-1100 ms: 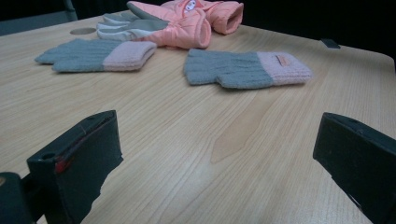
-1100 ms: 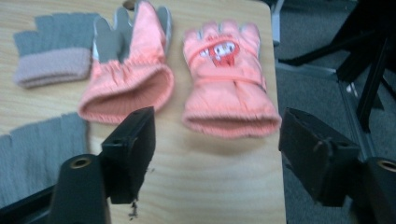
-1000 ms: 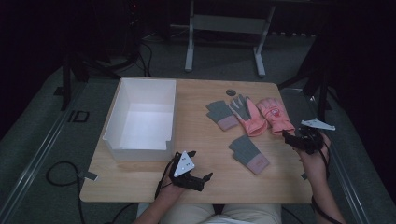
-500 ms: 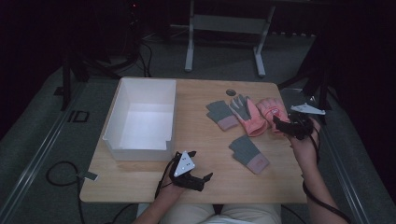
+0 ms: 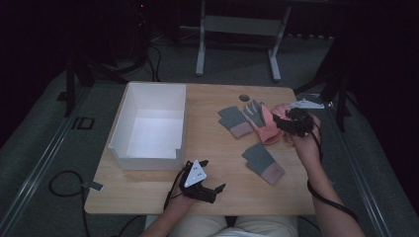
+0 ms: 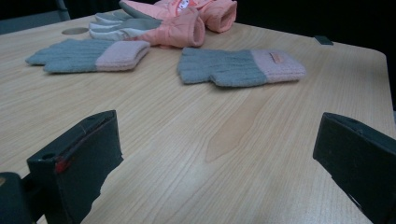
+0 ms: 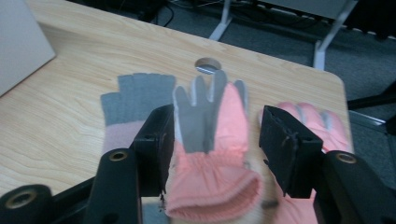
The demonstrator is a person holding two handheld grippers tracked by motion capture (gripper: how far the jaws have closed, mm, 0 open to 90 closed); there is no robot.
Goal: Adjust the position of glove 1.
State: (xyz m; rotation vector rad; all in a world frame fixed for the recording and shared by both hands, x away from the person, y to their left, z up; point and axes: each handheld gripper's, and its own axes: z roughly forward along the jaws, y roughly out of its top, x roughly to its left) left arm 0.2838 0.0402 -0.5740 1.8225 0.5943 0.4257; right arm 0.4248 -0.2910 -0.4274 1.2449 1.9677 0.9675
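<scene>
A pink ski glove with a grey palm (image 5: 264, 126) lies right of the table's middle, and a second pink glove (image 7: 317, 123) lies beside it. My right gripper (image 5: 281, 122) hovers over their cuffs. In the right gripper view the first glove's cuff (image 7: 212, 186) sits between the jaws of the right gripper (image 7: 219, 144). These have just been closing; a gap remains at the right jaw, so it is open. Two grey knit gloves with pink cuffs (image 5: 233, 121) (image 5: 264, 162) lie flat nearby. My left gripper (image 5: 212, 175) rests wide open near the front edge, with nothing in it.
A white open box (image 5: 148, 160) stands on the left half of the wooden table (image 5: 212, 143). A round hole (image 5: 244, 98) is in the tabletop near the far edge. Behind the table stands a metal frame (image 5: 237, 29) on dark floor.
My right gripper has moved from the table's right edge leftward and a little up, over the pink gloves. The left gripper has stayed where it was.
</scene>
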